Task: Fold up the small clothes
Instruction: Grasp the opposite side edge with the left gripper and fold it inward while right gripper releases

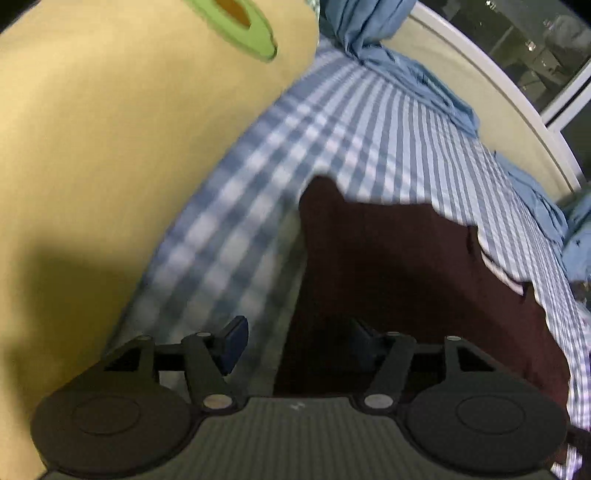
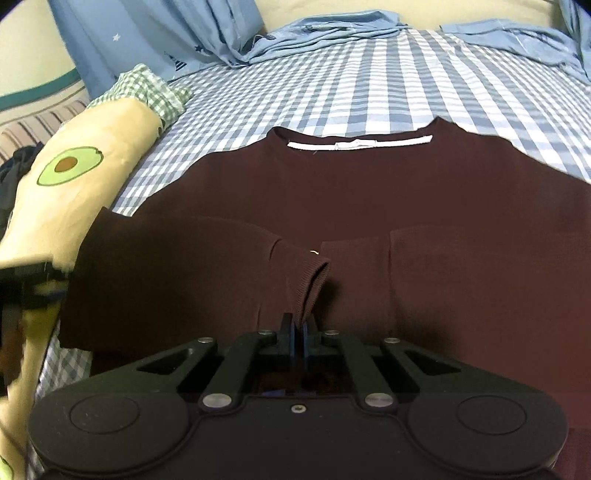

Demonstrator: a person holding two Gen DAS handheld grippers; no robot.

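Right gripper [image 2: 300, 328] pinched the ribbed cuff [image 2: 308, 277] of the maroon sweater [image 2: 369, 192], which lay flat on the checked bedsheet [image 2: 332, 85], apparently to fold that sleeve across the body, while the left gripper [image 1: 295, 343] hung empty, jaws wide apart, over the garment's edge.

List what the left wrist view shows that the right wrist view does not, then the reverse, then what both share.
Only the left wrist view: the left gripper, jaws open with nothing between them, and a dark window beyond the bed's edge.

Only the right wrist view: the right gripper shut on the sweater's ribbed cuff, the white neck label, and a green checked cloth.

Both: the maroon sweater, the blue checked sheet, the avocado-print cushion and the rumpled blue fabric.
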